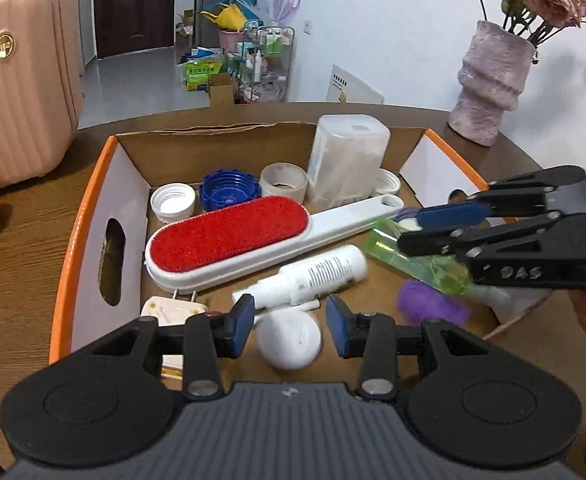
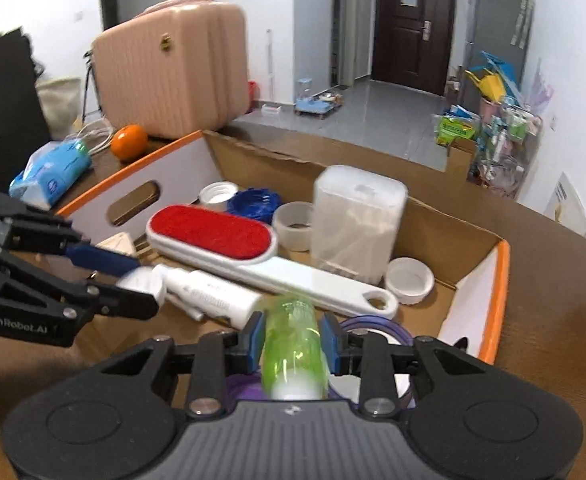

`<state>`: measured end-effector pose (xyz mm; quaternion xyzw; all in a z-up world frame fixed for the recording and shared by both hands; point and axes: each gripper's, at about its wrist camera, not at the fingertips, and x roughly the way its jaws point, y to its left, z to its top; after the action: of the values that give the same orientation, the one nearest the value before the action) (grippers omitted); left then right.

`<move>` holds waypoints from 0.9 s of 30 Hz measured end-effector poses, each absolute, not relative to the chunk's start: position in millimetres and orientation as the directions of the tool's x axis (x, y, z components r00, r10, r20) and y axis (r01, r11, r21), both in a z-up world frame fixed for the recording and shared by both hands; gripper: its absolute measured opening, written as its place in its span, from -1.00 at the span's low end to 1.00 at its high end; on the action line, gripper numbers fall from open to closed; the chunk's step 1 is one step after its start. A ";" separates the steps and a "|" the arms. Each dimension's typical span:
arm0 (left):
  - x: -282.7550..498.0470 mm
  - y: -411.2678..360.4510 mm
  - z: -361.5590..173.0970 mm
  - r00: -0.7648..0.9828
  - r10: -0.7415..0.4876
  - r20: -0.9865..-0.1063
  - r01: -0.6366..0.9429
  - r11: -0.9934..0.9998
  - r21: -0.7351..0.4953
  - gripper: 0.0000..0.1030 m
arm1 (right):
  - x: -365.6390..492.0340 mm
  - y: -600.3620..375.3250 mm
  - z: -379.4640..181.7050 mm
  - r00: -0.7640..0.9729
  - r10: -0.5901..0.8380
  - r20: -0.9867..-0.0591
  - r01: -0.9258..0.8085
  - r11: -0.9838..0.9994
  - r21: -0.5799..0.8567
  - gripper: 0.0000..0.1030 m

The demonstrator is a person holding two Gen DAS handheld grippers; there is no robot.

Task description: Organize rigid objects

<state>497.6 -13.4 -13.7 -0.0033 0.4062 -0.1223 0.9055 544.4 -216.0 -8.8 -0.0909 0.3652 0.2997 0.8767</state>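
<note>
The right gripper's fingers (image 2: 329, 346) pinch a clear green bottle (image 2: 293, 344) over the cluttered cardboard box (image 1: 129, 216), while the left gripper's fingers (image 1: 242, 326) stand spread, empty, above a round white cap (image 1: 291, 340) beside a long red-padded lint brush (image 1: 229, 236).

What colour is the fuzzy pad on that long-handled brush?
Red, on a white brush; clearest in the left wrist view.

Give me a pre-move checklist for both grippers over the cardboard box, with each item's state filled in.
1. Right gripper closed on the green bottle: ok, pads touch both sides.
2. Left gripper free of load: ok, nothing pressed between its pads.
3. White round object lined up with the left gripper: ok, it lies under the gap.
4. Lint brush out of the way: ok, it lies farther back.
5. Green bottle lifted off the cardboard box floor: cannot tell.
</note>
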 end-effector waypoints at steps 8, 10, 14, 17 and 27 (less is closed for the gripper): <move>487.1 -11.2 10.6 0.672 -0.187 -0.717 0.169 0.981 -0.097 -0.17 | 522.3 -240.0 16.0 0.599 0.436 -0.672 -0.557 0.829 0.042 -0.44; 476.7 -11.7 20.5 0.685 -0.177 -0.707 0.166 0.983 -0.085 -0.16 | 509.8 -248.5 25.9 0.615 0.427 -0.663 -0.545 0.838 0.034 -0.44; 447.2 -11.2 45.9 0.723 -0.162 -0.671 0.156 0.985 -0.070 -0.11 | 480.5 -261.9 48.2 0.649 0.412 -0.639 -0.521 0.853 0.021 -0.44; 418.0 -8.8 64.8 0.758 -0.156 -0.633 0.146 0.987 -0.067 -0.06 | 451.1 -270.3 67.7 0.681 0.407 -0.608 -0.504 0.864 0.014 -0.42; 325.9 -3.1 84.2 0.887 -0.120 -0.446 0.112 0.993 -0.045 0.69 | 347.2 -276.0 94.7 0.814 0.383 -0.438 -0.422 0.907 0.009 0.40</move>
<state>325.9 -3.1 84.2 -0.0091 0.2303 -0.0597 0.9712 347.2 -276.0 94.7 -0.0441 0.2203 0.2113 0.9512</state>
